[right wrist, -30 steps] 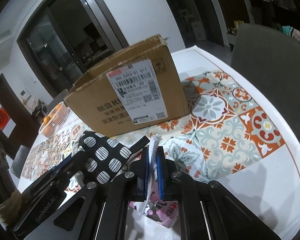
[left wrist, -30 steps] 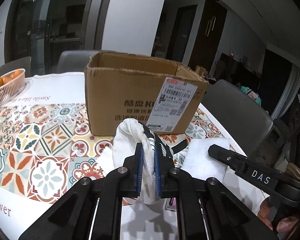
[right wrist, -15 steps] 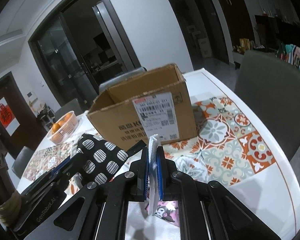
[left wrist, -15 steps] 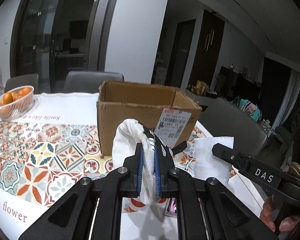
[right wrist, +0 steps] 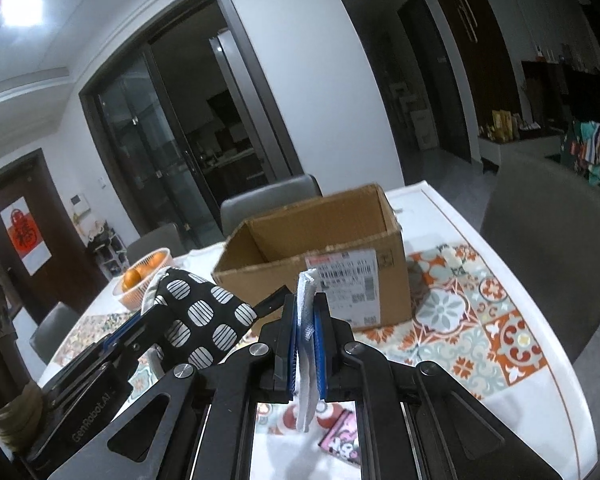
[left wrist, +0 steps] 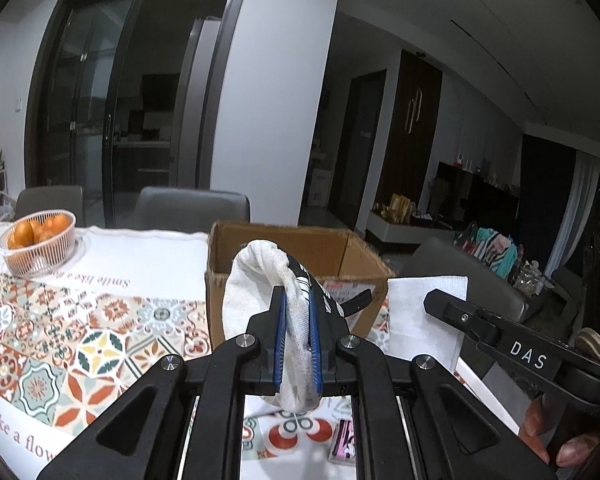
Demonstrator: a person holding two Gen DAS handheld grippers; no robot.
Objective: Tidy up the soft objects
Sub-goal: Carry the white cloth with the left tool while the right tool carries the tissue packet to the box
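Observation:
My left gripper [left wrist: 297, 308] is shut on a folded pouch [left wrist: 260, 280], white on one side and black with white dots on the other [right wrist: 196, 320]. My right gripper [right wrist: 306, 304] is shut on a white cloth [right wrist: 306, 344], which also shows hanging flat in the left wrist view [left wrist: 424, 320]. Both are held in the air in front of an open cardboard box [left wrist: 332, 248], which also shows in the right wrist view [right wrist: 340, 240], on the table. The box's inside looks bare as far as I can see.
A tiled-pattern tablecloth [left wrist: 60, 340] covers the table. A white basket of oranges [left wrist: 38, 246] stands at the far left. A small pink packet [right wrist: 340, 440] lies on the table below the grippers. Grey chairs [left wrist: 192, 208] ring the table.
Both grippers have risen with their cloths. The box now sits lower in both views and its open top shows.

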